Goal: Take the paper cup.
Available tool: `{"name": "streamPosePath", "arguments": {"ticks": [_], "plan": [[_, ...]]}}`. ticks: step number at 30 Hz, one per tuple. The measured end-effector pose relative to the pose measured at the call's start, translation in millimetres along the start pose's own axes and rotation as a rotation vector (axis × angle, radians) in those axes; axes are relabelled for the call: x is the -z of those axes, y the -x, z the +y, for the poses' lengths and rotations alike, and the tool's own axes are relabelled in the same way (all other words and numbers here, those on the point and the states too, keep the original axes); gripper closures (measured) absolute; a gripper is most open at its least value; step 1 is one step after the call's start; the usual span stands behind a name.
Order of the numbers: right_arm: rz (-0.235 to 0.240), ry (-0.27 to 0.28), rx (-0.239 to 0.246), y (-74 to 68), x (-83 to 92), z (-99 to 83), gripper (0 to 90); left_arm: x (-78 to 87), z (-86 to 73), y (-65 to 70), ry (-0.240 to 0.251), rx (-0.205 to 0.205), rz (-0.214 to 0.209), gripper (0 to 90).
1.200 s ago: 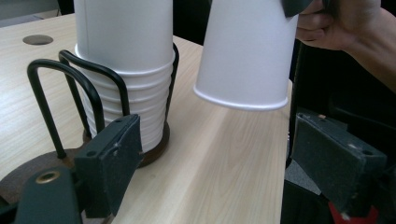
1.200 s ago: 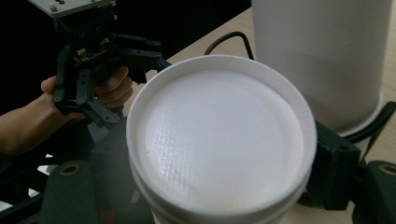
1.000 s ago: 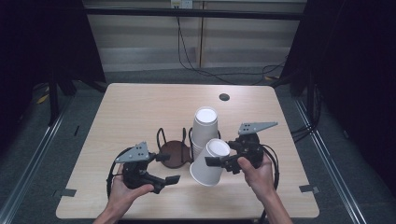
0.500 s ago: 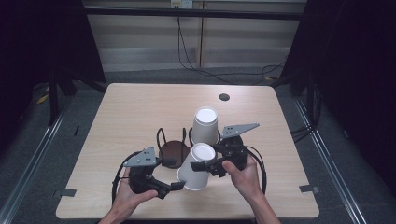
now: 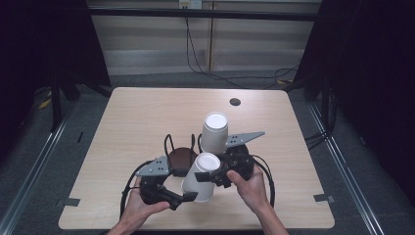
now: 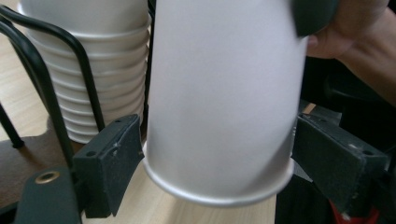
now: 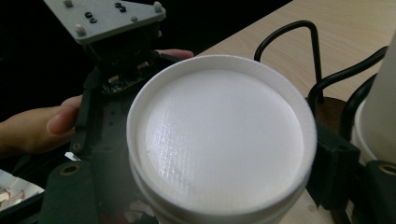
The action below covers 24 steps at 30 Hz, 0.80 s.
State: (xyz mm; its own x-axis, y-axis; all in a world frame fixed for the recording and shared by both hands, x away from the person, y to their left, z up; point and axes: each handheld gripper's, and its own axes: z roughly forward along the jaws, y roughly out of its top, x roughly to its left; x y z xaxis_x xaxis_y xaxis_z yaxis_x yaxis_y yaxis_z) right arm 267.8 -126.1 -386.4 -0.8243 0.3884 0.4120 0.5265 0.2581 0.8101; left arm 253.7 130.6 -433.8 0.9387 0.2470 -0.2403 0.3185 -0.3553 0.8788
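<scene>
Low in the centre of the high view, a white paper cup, upside down and tilted (image 5: 200,178), hangs above the pale wooden table (image 5: 147,112). The right gripper (image 5: 214,177) clamps it near its closed base. The left gripper (image 6: 215,161) has its jaws narrowed onto the rim end, pads touching both sides. It seems 2 nested cups are being pulled apart. The thin wall could buckle if either squeeze tightens, or the rim could slip free. Just behind stands the black wire rack (image 5: 183,147) with 1 stack of white cups (image 5: 214,132), easily knocked by a jerk.
</scene>
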Motion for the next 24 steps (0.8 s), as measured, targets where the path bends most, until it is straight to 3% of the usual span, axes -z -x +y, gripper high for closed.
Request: {"name": "streamPosePath", "arguments": {"ticks": [11, 14, 24], "plan": [[0.008, -0.005, -0.002, -1.7, -8.5, 0.1, 24.5, -8.5, 0.0, -3.5, -0.016, 0.009, -0.017, 10.4], [0.011, 0.002, -0.003, -1.7, -9.5, 0.5, 24.5, -13.4, -0.7, -1.1, -0.040, -0.001, 0.000, 8.6], [0.022, 0.005, -0.003, -3.2, -10.3, 1.5, 24.4, -18.9, 0.4, 0.3, -0.042, -0.003, -0.002, 7.9]]}}
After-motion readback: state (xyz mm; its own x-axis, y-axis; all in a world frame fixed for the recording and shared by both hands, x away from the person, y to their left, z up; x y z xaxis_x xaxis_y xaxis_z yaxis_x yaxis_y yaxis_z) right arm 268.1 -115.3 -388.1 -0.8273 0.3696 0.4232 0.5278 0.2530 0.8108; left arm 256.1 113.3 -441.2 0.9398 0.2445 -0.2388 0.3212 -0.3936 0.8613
